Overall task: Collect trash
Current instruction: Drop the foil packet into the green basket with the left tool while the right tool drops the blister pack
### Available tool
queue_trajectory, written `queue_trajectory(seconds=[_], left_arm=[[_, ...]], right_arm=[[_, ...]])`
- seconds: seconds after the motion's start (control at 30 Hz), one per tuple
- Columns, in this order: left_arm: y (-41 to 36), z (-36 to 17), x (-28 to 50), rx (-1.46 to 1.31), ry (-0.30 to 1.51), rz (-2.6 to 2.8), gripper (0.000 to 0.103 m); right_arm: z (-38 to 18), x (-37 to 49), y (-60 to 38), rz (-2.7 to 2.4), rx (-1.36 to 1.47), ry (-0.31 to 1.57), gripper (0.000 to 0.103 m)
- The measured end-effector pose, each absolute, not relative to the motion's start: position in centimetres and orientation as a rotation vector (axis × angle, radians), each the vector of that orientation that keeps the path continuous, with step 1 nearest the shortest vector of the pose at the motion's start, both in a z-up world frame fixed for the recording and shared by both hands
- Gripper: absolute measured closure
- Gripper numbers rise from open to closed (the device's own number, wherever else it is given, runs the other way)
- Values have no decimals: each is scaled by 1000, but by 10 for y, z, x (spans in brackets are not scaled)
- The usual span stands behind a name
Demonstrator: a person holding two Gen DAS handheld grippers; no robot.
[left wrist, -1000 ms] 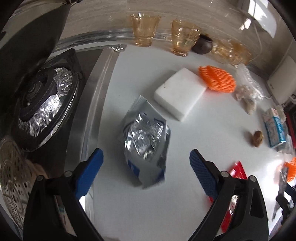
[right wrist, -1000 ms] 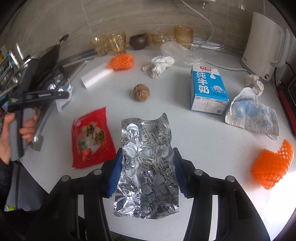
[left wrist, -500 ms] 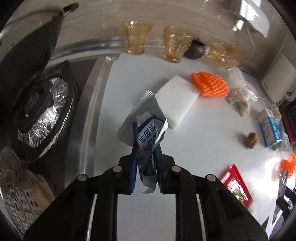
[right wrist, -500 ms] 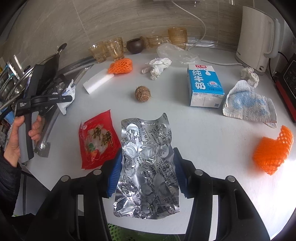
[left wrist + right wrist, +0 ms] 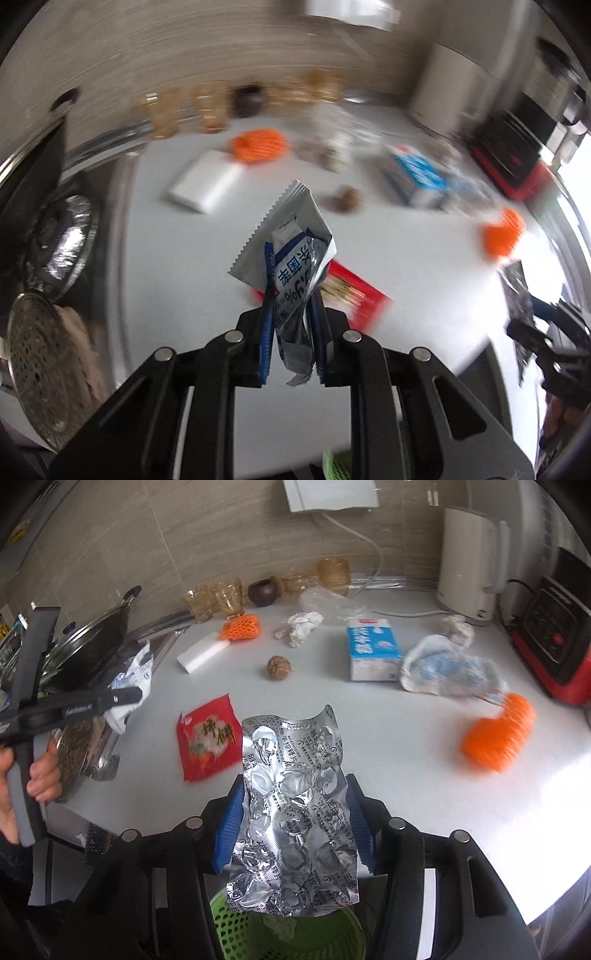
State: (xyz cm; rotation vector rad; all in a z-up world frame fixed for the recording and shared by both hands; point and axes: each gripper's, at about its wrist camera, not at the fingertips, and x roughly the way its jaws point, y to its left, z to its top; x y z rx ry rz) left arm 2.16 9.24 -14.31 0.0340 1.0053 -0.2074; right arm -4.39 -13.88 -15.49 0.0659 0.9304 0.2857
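A green perforated basket is seen nearest, below the tabletop's front edge, with crumpled paper inside it. Directly above its rim, a silver foil blister sheet is grasped by the right gripper, its blue fingers pressed against the sheet's two long sides. The sheet's long axis is laid straight along the gripper, its far end curled upward over the tabletop edge.

To the left, a white and blue sachet is clenched between the nearly closed fingers of the left gripper, which is gripped by a hand. The sachet is held in the air, its long axis upright, its serrated end pointed up and away.

Beyond the sheet, a red snack packet is laid flat on the white tabletop. Open surface is left between it and an orange foam net near the right edge. Farther back are found a brown nut, a milk carton, a rumpled cloth, a white block, a second orange net and crumpled tissue. The left edge is bounded by a stove with a pan. Amber glasses and a kettle are lined along the back wall.
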Motion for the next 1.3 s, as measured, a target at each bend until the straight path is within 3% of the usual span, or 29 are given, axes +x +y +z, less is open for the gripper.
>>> queue_trajectory(seconds=[0.43,0.97,1.03,1.17,1.3], left_arm=[[-13,-157,-84,189,1041,-482,85],[-59,-219,-137,346,1227,-654,82],[-60,-225,-141,366,1249,-668,77],[-60,-234,-147,364,1291,-671,53],[-60,-233,-153,377,1282,-668,41]], right_arm=[[-155,-160,-194,205,68,966,50],[-158,-191,-221,216,85,955,50],[-159,-190,-218,221,84,958,50],[-162,-190,-217,239,82,962,50],[-165,-189,-216,255,82,968,50]])
